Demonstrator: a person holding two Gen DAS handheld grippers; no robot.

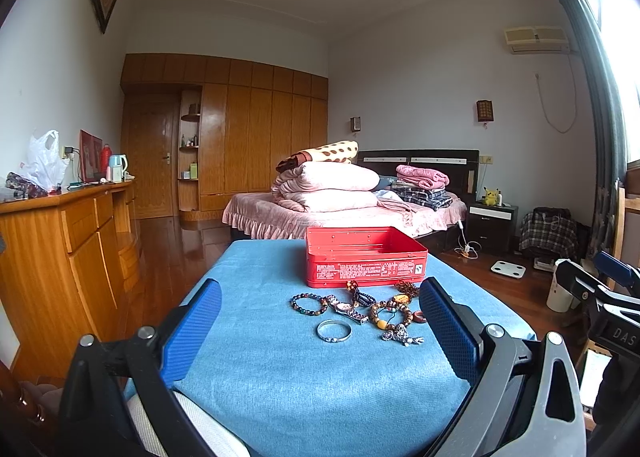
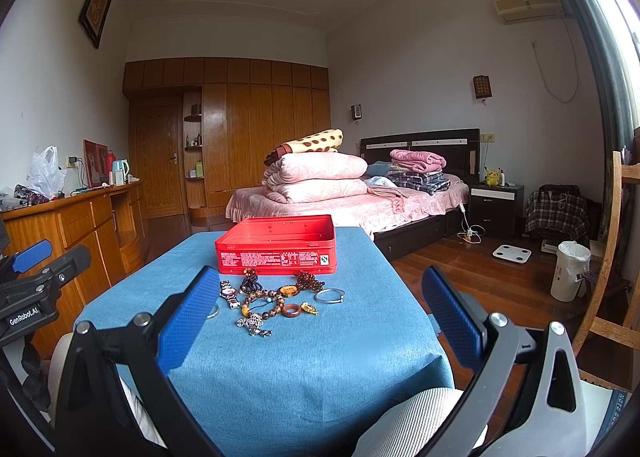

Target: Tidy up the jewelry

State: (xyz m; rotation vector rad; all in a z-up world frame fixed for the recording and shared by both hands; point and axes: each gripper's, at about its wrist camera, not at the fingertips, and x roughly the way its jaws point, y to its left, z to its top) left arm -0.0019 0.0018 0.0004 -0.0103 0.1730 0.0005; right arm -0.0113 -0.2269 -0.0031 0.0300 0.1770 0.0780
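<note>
From the left wrist camera, the left gripper [image 1: 320,321] hovered low over the blue cloth [image 1: 280,377], its 2 blue fingers [image 1: 192,333] spread wide and gripping nothing. Between them, at 12 o'clock, lay the jewelry: a silver bangle [image 1: 334,331] nearest, a dark beaded bracelet [image 1: 309,303] at 11 o'clock from it, a wristwatch [image 1: 347,309] just beside that, and an amber bead bracelet [image 1: 390,315] at 1 o'clock, partly hidden behind the right-hand finger. A small silver charm piece [image 1: 400,336] sat at 3 o'clock from the bangle. Beyond the pile stood the open red tin box [image 1: 364,269], its front wall nearly touching the farthest beads. A wooden dresser [image 1: 68,233] ran along 9 o'clock, and a bed [image 1: 344,213] piled with folded quilts stood behind the box. The other gripper's body showed at 3 o'clock.

From the right wrist camera, the right gripper [image 2: 320,313] also hung with jaws wide apart and empty. The red tin box [image 2: 276,247] sat at 11 o'clock, and the jewelry lay ahead: the wristwatch [image 2: 229,293], a brown ring [image 2: 291,311], a 2nd silver bangle [image 2: 329,295] at 1 o'clock. The left-hand finger [image 2: 188,317] covered most of the first bangle. A white bin [image 2: 570,271] stood on the floor at 3 o'clock.
</note>
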